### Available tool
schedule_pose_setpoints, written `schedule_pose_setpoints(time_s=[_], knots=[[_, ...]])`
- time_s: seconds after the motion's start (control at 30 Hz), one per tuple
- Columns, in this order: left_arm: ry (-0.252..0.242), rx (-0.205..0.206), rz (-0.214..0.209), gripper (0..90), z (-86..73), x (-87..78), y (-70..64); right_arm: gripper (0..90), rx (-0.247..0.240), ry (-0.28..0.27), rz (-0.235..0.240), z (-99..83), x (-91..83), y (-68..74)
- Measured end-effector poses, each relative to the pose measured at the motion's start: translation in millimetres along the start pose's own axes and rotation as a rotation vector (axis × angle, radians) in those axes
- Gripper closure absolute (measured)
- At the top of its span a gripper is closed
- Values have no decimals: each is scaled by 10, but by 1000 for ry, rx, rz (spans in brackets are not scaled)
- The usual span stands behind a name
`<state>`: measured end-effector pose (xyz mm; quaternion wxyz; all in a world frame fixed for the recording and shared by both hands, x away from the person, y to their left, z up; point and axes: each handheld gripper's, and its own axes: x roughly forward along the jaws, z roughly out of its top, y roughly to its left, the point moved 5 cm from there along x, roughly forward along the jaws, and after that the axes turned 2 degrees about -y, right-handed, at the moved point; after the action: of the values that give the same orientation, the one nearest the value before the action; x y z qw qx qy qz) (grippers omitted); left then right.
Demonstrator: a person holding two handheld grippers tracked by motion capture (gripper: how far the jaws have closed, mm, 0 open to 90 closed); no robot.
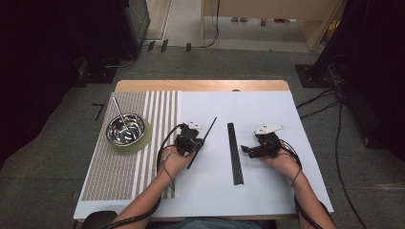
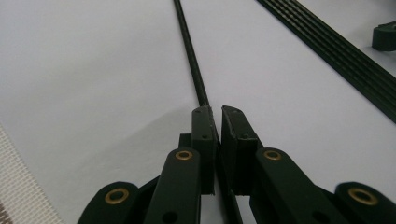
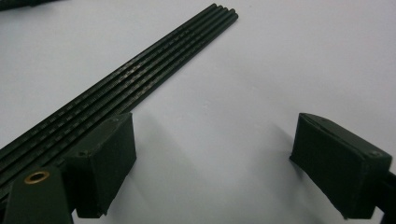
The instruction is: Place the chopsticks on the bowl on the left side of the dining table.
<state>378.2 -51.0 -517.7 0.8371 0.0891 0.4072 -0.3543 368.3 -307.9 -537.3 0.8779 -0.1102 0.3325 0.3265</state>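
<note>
Left tongs: clenched on a single thin black rod; jaws nearly together, with the rod running out between them.
Right tongs: released, jaws wide apart, just beside the rod bundle.
Rod position: mid-surface of the white table, slanting toward the far edge; one end in the left tongs.
Bundle position: flat at the table's centre, lengthwise from far edge to near edge.
Handling: the rod looks light, stiff and smooth, so likely to slip or swing if gripped at its tip.
Grip point: probably near the middle, squarely across the shaft.
Left side: steel bowl with a stick in it, on the striped mat.
</note>
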Motion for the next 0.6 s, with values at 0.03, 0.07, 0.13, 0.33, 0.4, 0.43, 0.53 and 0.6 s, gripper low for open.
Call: schedule_pose_setpoints(time_s=[0.03, 0.07, 0.13, 0.33, 0.4, 0.43, 0.53, 0.6], knots=[[5, 1, 1, 856, 0, -8, 25, 133, 0, 0, 0, 0, 0, 0], [3, -6, -2, 857, 2, -7, 33, 133, 0, 0, 0, 0, 0, 0], [11, 0, -4, 858, -1, -23, 74, 133, 0, 0, 0, 0, 0, 0], [17, 20, 5, 871, 0, -63, 167, 133, 0, 0, 0, 0, 0, 0], [19, 13, 2, 872, -5, -77, 209, 133, 0, 0, 0, 0, 0, 0], [16, 4, -5, 872, -7, -78, 222, 133, 0, 0, 0, 0, 0, 0], [13, 1, -3, 870, -10, -74, 228, 133, 0, 0, 0, 0, 0, 0], [14, 9, 8, 868, -25, -54, 224, 133, 0, 0, 0, 0, 0, 0]])
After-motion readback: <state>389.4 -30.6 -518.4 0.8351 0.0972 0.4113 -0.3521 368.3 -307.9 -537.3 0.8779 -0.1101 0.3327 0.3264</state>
